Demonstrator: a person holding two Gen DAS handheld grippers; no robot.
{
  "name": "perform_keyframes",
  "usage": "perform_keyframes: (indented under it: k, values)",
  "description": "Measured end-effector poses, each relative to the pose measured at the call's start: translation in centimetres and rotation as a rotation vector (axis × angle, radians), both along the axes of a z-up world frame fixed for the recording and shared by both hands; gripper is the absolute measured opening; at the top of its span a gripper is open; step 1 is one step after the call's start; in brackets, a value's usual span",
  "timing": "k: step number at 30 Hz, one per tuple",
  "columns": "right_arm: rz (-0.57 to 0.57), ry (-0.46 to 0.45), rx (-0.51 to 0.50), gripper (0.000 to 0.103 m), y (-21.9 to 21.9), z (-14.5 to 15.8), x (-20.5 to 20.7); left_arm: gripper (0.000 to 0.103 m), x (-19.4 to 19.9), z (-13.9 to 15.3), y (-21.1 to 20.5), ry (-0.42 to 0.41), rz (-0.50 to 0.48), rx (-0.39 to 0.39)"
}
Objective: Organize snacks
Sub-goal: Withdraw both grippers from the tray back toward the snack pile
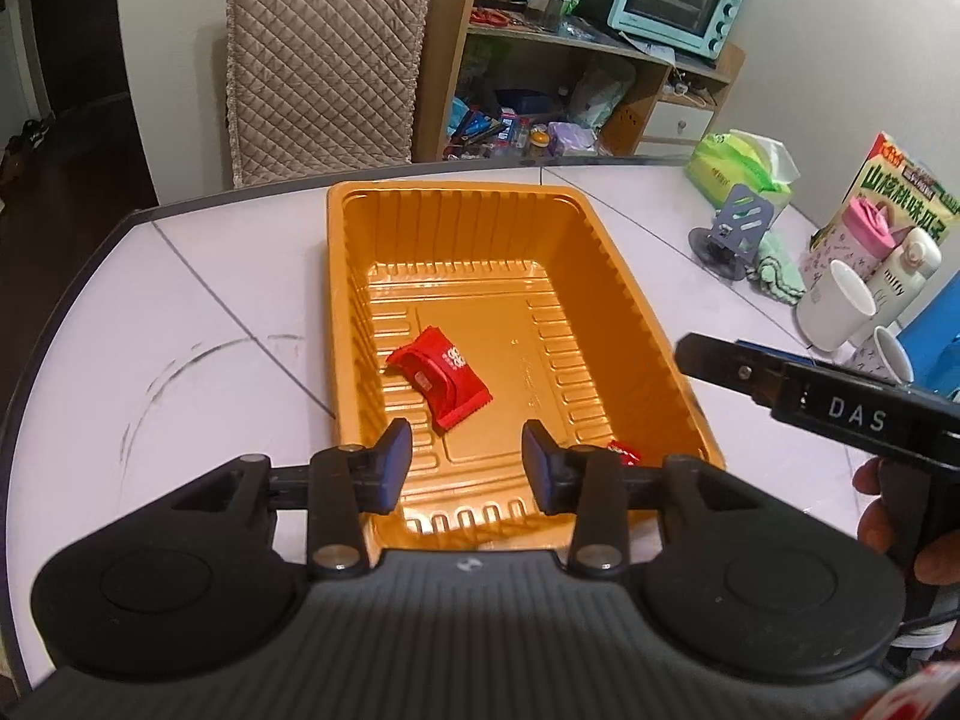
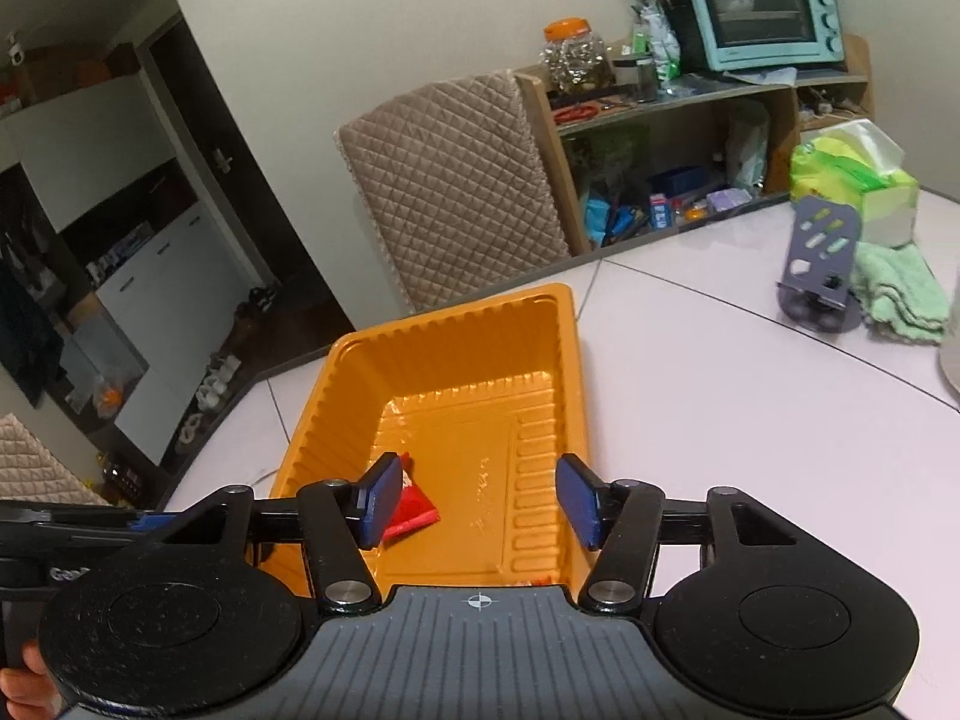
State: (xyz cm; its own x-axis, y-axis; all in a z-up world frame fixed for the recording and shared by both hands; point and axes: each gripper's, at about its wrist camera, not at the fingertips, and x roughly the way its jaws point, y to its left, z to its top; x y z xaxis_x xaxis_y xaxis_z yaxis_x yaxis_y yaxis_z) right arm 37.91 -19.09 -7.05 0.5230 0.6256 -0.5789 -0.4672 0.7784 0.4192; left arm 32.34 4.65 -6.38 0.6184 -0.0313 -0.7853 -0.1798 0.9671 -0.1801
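In the left wrist view, the left gripper (image 1: 468, 456) gapes wide and empty above the near end of the orange tray (image 1: 630, 276). A second red snack (image 1: 624, 451) is mostly hidden behind its right finger. On the tray floor lies a crumpled red snack packet (image 1: 441, 384). The tray sits on a white table (image 1: 180, 330) before a quilted chair (image 1: 324, 54).

In the right wrist view, the right gripper (image 2: 477, 501) also stands wide, holding nothing; its left finger hides part of the packet (image 2: 411, 510). A mint toaster oven (image 2: 762, 6) tops the shelf.

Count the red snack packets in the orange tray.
2. One red packet lies flat on the orange tray floor, left of centre. A second red packet peeks out at the near right corner, partly hidden behind the left tool; more may be hidden.
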Motion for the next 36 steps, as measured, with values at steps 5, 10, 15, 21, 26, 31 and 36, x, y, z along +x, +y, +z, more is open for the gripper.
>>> perform_keyframes:
  k: [5,10,15,21,26,31,36]
  values:
    - [-0.027,0.018,0.015,0.058,-2.3,0.4,-1.5,0.041,-2.6,1.1,0.1,-0.019,0.021,-0.012]
    - [-0.062,0.063,0.072,0.062,-5.0,0.8,-3.2,0.043,-5.4,1.8,-0.1,-0.020,0.035,-0.015]
    - [-0.092,0.072,0.082,0.067,-7.2,1.6,-5.4,0.046,-8.1,2.0,-0.6,-0.013,0.041,-0.023]
    - [-0.094,0.072,0.031,0.069,-8.4,1.7,-8.2,0.047,-10.7,1.6,-1.5,0.004,0.037,-0.034]
    - [-0.076,0.063,-0.013,0.069,-8.6,1.2,-10.5,0.047,-12.6,1.0,-2.0,0.019,0.035,-0.040]
    - [-0.062,0.076,-0.029,0.069,-8.9,0.6,-12.5,0.047,-14.2,0.3,-2.5,0.040,0.037,-0.048]
    - [-0.034,0.087,-0.057,0.069,-8.6,-0.1,-14.2,0.050,-15.6,-0.7,-3.1,0.064,0.038,-0.050]
